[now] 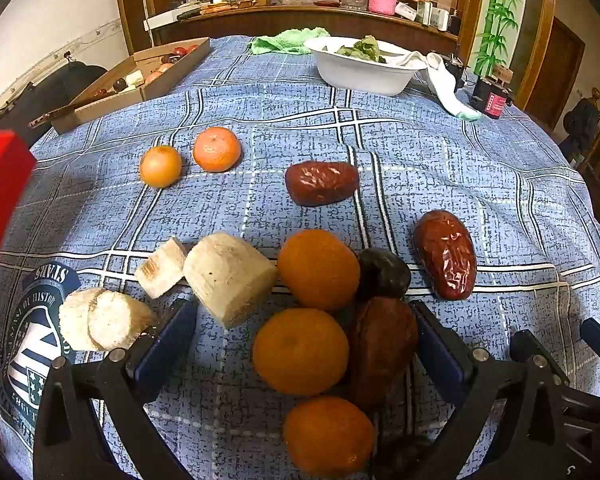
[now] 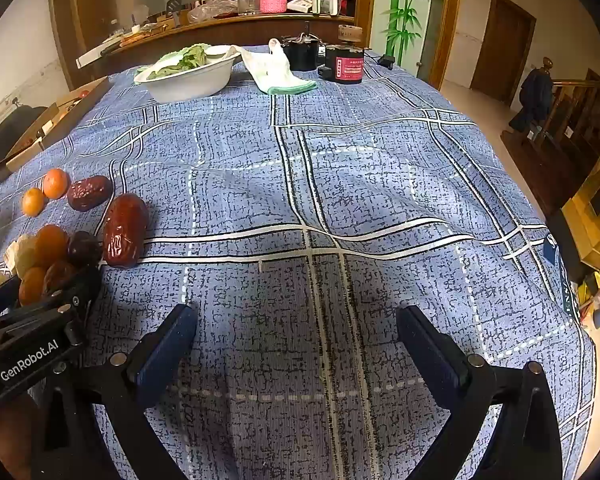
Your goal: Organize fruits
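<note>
Small oranges (image 1: 300, 350), dark dates (image 1: 382, 350) and pale peeled chunks (image 1: 228, 278) lie clustered on the blue checked tablecloth (image 1: 440, 152). The left gripper (image 1: 300, 320) hangs over them, jaws wide, gripping nothing. The nearest dark fruit is in shadow and cut off by the frame edge. The right gripper (image 2: 296, 332) spreads open above bare cloth. A cardboard box (image 1: 140, 80) at the far left is partly cropped.

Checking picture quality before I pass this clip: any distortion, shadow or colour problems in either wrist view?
Left wrist view: strong fisheye bending, black corners; the nearest oranges lie in shadow between the open left gripper fingers and look soft. Right wrist view: same curvature; a dark shadow falls on the tablecloth ahead of the open right gripper; warm yellowish cast, no glare.
</note>
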A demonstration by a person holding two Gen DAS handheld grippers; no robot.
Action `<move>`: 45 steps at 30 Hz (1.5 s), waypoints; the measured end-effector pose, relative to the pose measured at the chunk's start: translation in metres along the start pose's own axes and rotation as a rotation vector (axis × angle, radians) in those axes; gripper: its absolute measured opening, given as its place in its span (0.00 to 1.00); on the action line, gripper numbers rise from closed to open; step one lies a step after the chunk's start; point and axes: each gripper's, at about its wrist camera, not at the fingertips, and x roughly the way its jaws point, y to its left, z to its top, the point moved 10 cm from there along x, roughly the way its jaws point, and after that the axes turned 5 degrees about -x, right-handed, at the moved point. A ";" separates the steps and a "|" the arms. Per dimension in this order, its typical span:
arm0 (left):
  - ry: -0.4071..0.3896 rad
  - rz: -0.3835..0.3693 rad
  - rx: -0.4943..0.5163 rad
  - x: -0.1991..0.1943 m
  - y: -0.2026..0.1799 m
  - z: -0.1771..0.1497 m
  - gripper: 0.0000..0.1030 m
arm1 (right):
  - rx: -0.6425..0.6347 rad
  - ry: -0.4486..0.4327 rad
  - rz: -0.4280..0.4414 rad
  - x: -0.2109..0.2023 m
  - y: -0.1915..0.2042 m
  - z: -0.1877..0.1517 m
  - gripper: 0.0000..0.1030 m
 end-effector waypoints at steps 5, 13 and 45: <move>0.001 -0.002 -0.001 0.000 0.000 0.000 1.00 | -0.001 0.002 -0.001 0.000 0.000 0.000 0.99; 0.001 -0.002 -0.001 0.000 0.000 0.000 1.00 | -0.002 0.002 -0.002 0.000 0.000 0.000 0.99; 0.029 -0.009 0.019 0.001 0.000 -0.001 1.00 | 0.006 0.042 0.000 0.004 -0.001 -0.002 0.99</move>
